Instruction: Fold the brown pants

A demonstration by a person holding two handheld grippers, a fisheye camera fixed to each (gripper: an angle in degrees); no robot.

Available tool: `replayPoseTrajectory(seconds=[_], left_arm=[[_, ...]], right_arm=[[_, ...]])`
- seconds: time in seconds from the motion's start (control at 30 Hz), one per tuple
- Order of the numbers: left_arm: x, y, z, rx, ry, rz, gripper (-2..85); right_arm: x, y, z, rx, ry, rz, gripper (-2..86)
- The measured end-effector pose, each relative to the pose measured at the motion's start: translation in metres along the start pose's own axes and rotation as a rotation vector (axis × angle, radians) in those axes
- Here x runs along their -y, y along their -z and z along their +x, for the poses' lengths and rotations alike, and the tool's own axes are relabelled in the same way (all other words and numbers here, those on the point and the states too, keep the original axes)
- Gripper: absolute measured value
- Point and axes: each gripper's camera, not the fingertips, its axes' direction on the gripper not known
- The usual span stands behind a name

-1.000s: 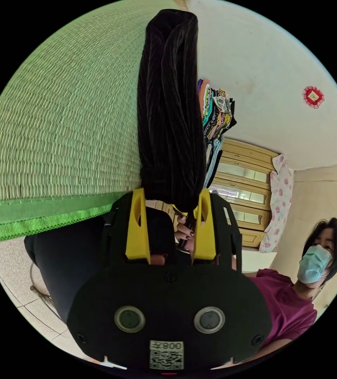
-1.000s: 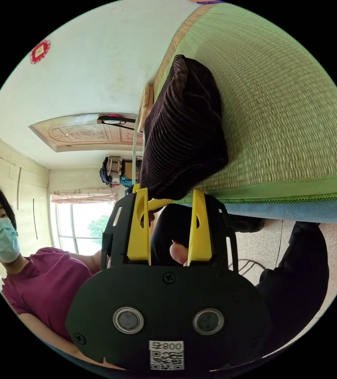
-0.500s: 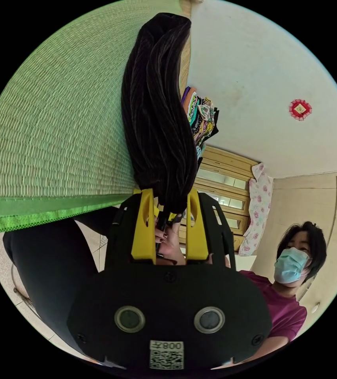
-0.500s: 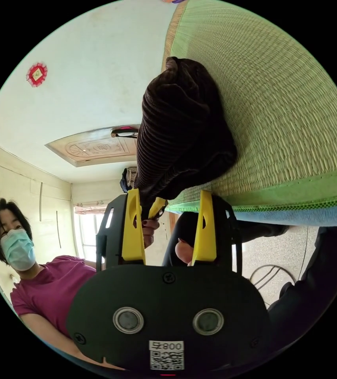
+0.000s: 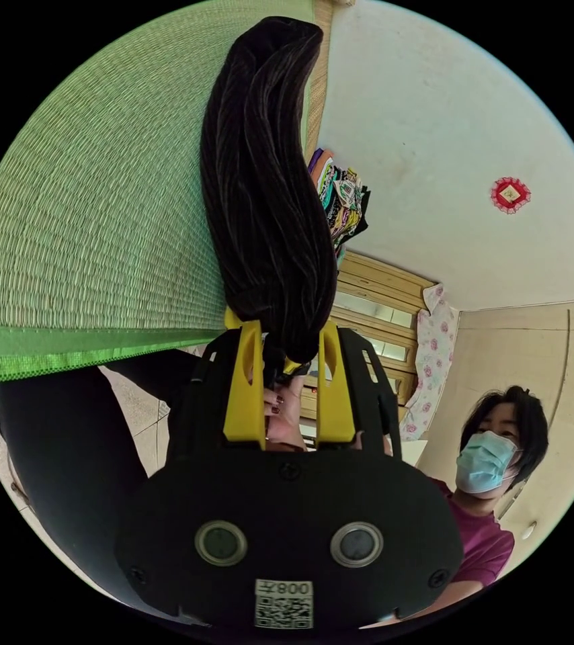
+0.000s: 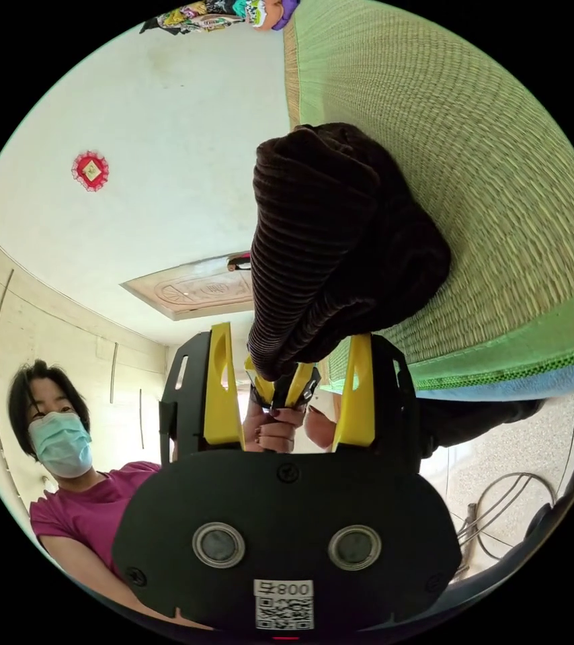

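The brown pants point(image 5: 267, 188) are a dark ribbed bundle lying on the green woven mat point(image 5: 99, 201), reaching past its hemmed edge. My left gripper point(image 5: 287, 329) is shut on the bundle's near end, its yellow jaws close together. In the right gripper view the pants point(image 6: 334, 248) bulge toward the camera, and the left gripper point(image 6: 281, 386) pinches their lower end with a hand behind it. My right gripper point(image 6: 290, 334) stands open, jaws wide apart on either side of the bundle. A yellow tip of the right gripper point(image 5: 294, 366) peeks from under the cloth.
A pile of colourful folded clothes point(image 5: 337, 195) sits at the mat's far end by the wall. A wooden cabinet point(image 5: 374, 295) stands behind. A masked person point(image 5: 495, 457) in a magenta top holds the grippers, dark trouser leg point(image 5: 65, 457) at the mat edge point(image 6: 502, 376). Wire lies on the floor point(image 6: 502, 497).
My left jaws have narrowed onto the end of the pants. My right jaws have spread wider. The bundle's end has risen off the mat edge toward the right camera.
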Motion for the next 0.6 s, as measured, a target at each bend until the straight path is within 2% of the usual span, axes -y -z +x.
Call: replayPoseTrajectory(seconds=[0.17,0.43,0.6], left_arm=[[-0.004,0.001,-0.006,0.004,-0.002,-0.008,12.5],[-0.009,0.018,-0.014,0.061,-0.066,-0.047,12.7],[-0.014,0.049,-0.017,0.061,-0.096,0.01,12.5]], right_arm=[[0.009,-0.008,0.021,0.029,-0.068,0.044,19.5],[0.018,-0.009,0.033,-0.034,-0.094,0.056,14.3],[0.022,-0.002,0.034,-0.044,-0.106,0.061,13.3]])
